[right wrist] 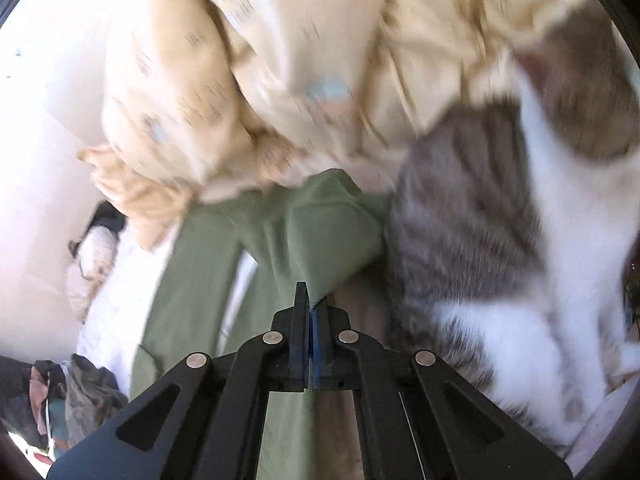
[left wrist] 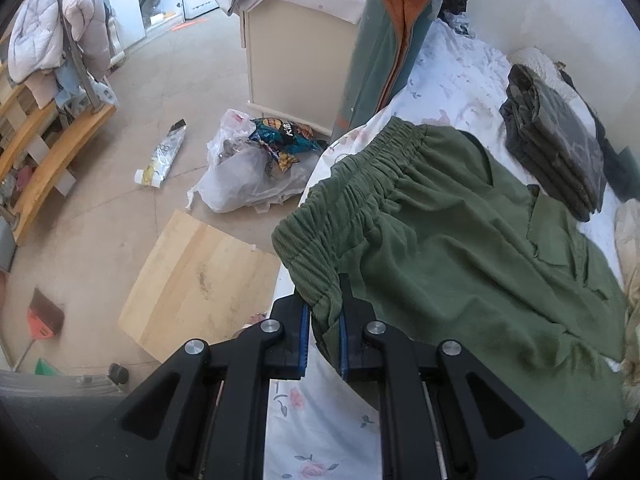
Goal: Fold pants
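Left wrist view: left gripper (left wrist: 323, 320) was clamped on the green pants (left wrist: 440, 240) waistband; right gripper (right wrist: 311, 312) had pinched a pant-leg fold.

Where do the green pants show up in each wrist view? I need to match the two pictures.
Left wrist: green pants fill centre and right, spread on the floral sheet; left tongs clamp the elastic waistband at bottom centre.
Right wrist: pant legs run up the centre beside a cat; right tongs pinch a fold.
Shared landmark: the cream quilt, at the left view's right edge.
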A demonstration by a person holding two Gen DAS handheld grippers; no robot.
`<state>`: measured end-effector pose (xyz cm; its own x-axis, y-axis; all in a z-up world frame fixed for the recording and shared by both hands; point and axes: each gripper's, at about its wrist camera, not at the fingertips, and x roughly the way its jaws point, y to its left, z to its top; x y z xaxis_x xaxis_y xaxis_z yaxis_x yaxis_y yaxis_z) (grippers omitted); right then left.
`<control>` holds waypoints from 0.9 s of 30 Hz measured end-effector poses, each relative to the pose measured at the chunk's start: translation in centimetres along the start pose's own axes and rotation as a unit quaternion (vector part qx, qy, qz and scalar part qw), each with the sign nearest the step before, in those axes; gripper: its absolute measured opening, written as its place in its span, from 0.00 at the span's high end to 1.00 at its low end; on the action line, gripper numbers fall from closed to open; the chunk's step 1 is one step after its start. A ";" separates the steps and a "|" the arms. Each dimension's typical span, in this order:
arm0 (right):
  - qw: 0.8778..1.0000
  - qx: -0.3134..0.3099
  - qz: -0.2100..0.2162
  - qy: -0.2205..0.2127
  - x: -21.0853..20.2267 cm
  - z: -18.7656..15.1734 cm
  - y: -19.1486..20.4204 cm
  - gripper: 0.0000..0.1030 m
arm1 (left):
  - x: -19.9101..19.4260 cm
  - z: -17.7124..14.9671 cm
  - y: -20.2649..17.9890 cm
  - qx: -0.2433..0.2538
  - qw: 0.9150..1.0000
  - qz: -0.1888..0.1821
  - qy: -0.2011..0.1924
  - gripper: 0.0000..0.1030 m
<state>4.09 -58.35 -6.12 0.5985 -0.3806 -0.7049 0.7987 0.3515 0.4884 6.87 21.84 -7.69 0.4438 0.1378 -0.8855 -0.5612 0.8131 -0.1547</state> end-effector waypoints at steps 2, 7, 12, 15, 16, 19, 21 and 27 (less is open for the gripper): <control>1.000 -0.004 0.010 -0.016 -0.9 1.0 0.8 1.00 | -0.4 0.5 0.3 -0.011 1.000 -0.012 0.004 0.91; 0.997 -0.067 0.024 -0.034 -1.4 2.5 4.9 1.00 | -1.2 1.6 0.0 -0.030 0.999 -0.033 0.011 0.92; 0.993 -0.106 0.037 -0.046 -0.3 3.4 8.8 1.00 | -1.1 3.4 -4.0 0.063 0.998 0.020 0.010 0.91; 0.987 -0.148 0.040 -0.050 1.5 3.5 12.4 1.00 | -1.0 5.5 -5.6 0.096 0.995 0.029 0.014 0.91; 0.985 -0.161 0.042 -0.043 2.6 3.7 14.0 1.00 | -0.9 6.8 -6.4 0.109 0.994 0.028 0.014 0.91; 0.982 -0.177 0.047 -0.039 4.6 4.1 16.9 1.00 | 0.7 9.4 -8.0 0.124 0.991 0.011 0.049 0.92; 0.983 -0.171 0.057 -0.031 6.4 4.4 18.7 1.00 | 2.5 11.4 -9.1 0.130 0.989 -0.001 0.070 0.91; 0.961 -0.275 0.021 0.008 15.8 2.4 28.2 1.00 | 8.7 17.2 -14.8 0.180 0.980 0.037 0.070 0.91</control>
<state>36.20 -56.52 -2.22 0.6258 -0.3448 -0.6997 0.6179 0.7666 0.1748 31.01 20.74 -5.60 0.2963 0.1444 -0.9441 -0.2930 0.9546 0.0540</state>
